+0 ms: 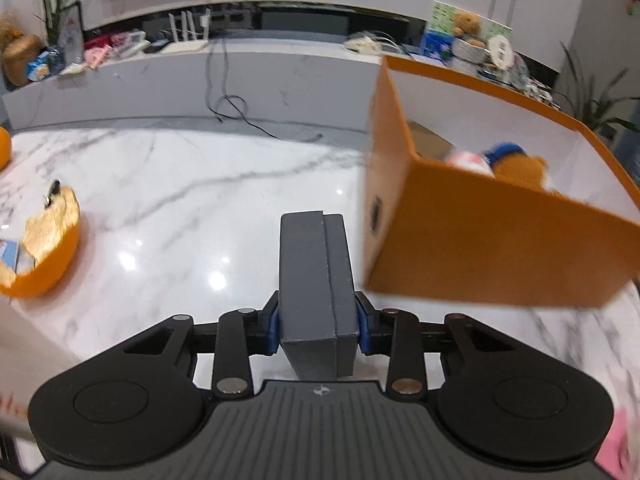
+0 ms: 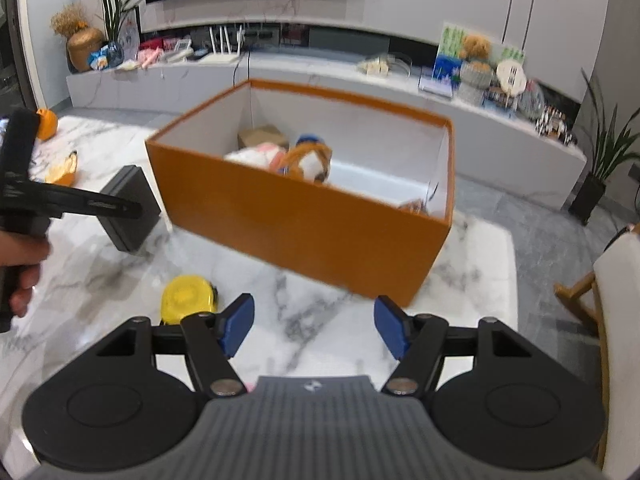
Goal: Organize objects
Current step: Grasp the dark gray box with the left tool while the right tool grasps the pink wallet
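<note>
My left gripper [image 1: 318, 326] is shut on a dark grey box [image 1: 316, 280] and holds it above the marble table, just left of the orange storage box [image 1: 480, 252]. The grey box also shows in the right wrist view [image 2: 130, 208], left of the orange box [image 2: 304, 220]. Inside the orange box lie a plush toy [image 2: 308, 160], a pink item and a small cardboard box [image 2: 262, 136]. My right gripper [image 2: 314, 326] is open and empty, low over the table in front of the orange box. A yellow tape measure [image 2: 188, 298] lies by its left finger.
An orange bowl-like object [image 1: 48, 252] with items in it sits at the table's left. Another orange object [image 2: 46, 124] lies at the far left. A wooden chair [image 2: 600, 300] stands at the right. A cluttered TV console [image 2: 320, 72] runs behind.
</note>
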`<action>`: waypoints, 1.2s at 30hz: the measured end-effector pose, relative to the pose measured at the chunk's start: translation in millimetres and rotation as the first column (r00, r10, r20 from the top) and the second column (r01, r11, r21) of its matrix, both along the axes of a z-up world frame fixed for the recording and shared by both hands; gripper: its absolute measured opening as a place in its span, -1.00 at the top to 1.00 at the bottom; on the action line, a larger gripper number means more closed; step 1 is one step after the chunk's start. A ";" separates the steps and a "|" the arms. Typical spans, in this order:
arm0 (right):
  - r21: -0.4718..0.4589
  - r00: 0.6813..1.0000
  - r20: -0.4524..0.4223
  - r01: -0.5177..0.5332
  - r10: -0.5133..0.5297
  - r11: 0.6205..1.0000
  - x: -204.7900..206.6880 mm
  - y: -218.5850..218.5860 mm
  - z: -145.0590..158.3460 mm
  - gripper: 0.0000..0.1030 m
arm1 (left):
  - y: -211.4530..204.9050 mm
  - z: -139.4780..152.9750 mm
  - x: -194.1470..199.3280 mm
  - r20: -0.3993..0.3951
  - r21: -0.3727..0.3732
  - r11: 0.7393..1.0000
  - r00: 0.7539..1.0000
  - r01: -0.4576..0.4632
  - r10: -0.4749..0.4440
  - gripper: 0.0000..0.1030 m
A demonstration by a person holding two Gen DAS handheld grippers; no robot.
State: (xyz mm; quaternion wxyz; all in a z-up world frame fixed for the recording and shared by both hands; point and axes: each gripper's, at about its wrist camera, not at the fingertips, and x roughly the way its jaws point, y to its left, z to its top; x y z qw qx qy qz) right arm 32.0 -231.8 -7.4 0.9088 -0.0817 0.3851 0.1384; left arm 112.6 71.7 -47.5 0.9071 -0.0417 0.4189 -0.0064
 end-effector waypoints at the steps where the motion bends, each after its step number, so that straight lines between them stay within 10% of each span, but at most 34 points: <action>1: -0.001 1.000 -0.014 -0.004 0.004 1.000 -0.1 0.2 -1.4 -0.32 | -1.6 0.8 -5.7 -0.010 -0.004 1.000 1.000 0.013 -0.013 0.22; 17: -0.058 0.970 -0.242 -0.043 0.028 0.997 -17.7 26.1 -64.9 -0.33 | -20.7 3.0 -55.4 -0.038 -0.007 0.995 0.994 0.098 -0.098 0.17; 36: -0.106 0.955 -0.295 -0.019 -0.013 0.994 -20.3 23.7 -76.0 -0.55 | -25.3 7.6 -59.0 -0.026 0.026 0.992 0.992 0.126 -0.125 0.17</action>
